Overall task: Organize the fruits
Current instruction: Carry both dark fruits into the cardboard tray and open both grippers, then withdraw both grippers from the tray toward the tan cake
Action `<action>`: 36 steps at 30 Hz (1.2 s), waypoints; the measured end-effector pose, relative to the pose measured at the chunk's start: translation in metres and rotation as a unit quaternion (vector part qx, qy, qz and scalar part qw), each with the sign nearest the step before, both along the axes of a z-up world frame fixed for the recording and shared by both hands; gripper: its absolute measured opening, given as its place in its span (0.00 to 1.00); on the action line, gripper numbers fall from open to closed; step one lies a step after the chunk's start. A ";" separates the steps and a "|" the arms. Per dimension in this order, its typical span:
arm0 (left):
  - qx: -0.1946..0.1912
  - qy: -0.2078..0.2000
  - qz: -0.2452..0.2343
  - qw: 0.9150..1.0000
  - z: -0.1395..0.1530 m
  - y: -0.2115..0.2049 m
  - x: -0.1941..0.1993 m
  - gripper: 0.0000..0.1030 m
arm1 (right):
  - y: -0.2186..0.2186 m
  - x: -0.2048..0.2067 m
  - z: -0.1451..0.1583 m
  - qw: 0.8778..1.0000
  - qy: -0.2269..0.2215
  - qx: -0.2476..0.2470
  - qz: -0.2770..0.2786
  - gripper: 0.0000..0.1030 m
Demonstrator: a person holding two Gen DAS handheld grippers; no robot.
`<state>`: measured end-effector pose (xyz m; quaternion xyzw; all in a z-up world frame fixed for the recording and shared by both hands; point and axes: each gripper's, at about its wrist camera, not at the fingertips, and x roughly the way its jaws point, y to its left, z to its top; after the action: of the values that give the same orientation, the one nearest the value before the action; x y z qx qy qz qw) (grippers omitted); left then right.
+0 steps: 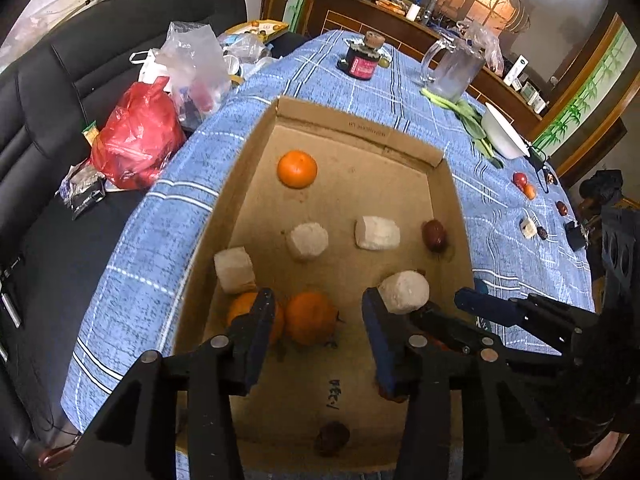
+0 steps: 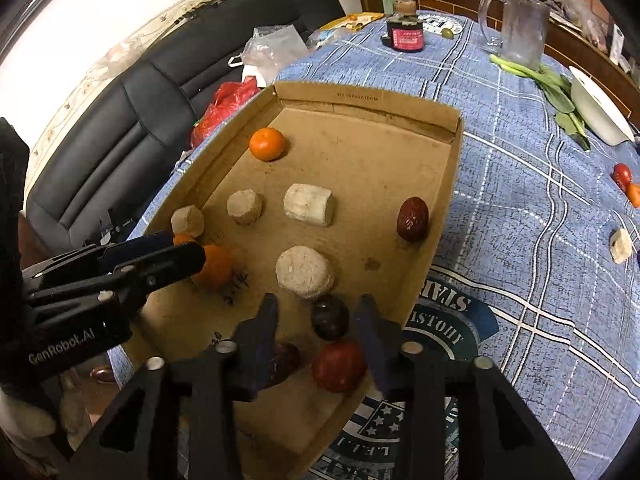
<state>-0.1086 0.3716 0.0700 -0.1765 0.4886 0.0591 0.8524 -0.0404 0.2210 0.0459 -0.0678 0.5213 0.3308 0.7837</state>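
A shallow cardboard box (image 1: 248, 168) (image 2: 448, 184) on the blue checked tablecloth holds oranges, several pale sugarcane chunks and red dates. My left gripper (image 1: 318, 312) is open over the box's near end, with an orange (image 1: 310, 318) between its fingers and another orange (image 1: 240, 312) behind the left finger. My right gripper (image 2: 318, 320) is open over the near right corner, with a dark date (image 2: 330, 318) and a red date (image 2: 339, 366) between its fingers. The right gripper also shows in the left wrist view (image 1: 428, 304), and the left one in the right wrist view (image 2: 180, 252).
Loose fruit lies on the cloth at the right: a red date (image 2: 622, 176), a cane chunk (image 2: 621, 245) and an orange (image 1: 529, 191). A white bowl (image 2: 600, 110), greens, a glass mug (image 2: 520, 24) and a dark jar (image 2: 406, 28) stand farther back. Bags lie on the black sofa (image 1: 60, 120).
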 end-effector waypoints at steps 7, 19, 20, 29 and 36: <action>0.040 -0.012 -0.001 0.999 0.015 -0.011 -0.001 0.43 | -0.016 -0.002 0.010 0.999 -0.018 0.013 -0.031 0.48; 0.148 -0.035 -0.007 0.988 0.052 -0.063 -0.013 0.55 | -0.062 -0.004 0.026 0.997 -0.023 0.037 -0.068 0.54; 0.155 -0.035 -0.002 0.987 0.056 -0.067 -0.015 0.57 | -0.065 -0.005 0.028 0.997 -0.025 0.038 -0.067 0.54; 0.202 -0.047 0.018 0.978 0.082 -0.101 -0.031 0.62 | -0.101 -0.018 0.052 0.994 -0.049 0.064 -0.071 0.60; 0.244 -0.070 0.002 0.967 0.102 -0.138 -0.041 0.62 | -0.126 -0.026 0.066 0.991 -0.065 0.083 -0.078 0.61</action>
<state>-0.1496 0.2333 0.1717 0.0320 0.3979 0.1657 0.9018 -0.0666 0.0954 0.1121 0.0173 0.4433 0.3054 0.8426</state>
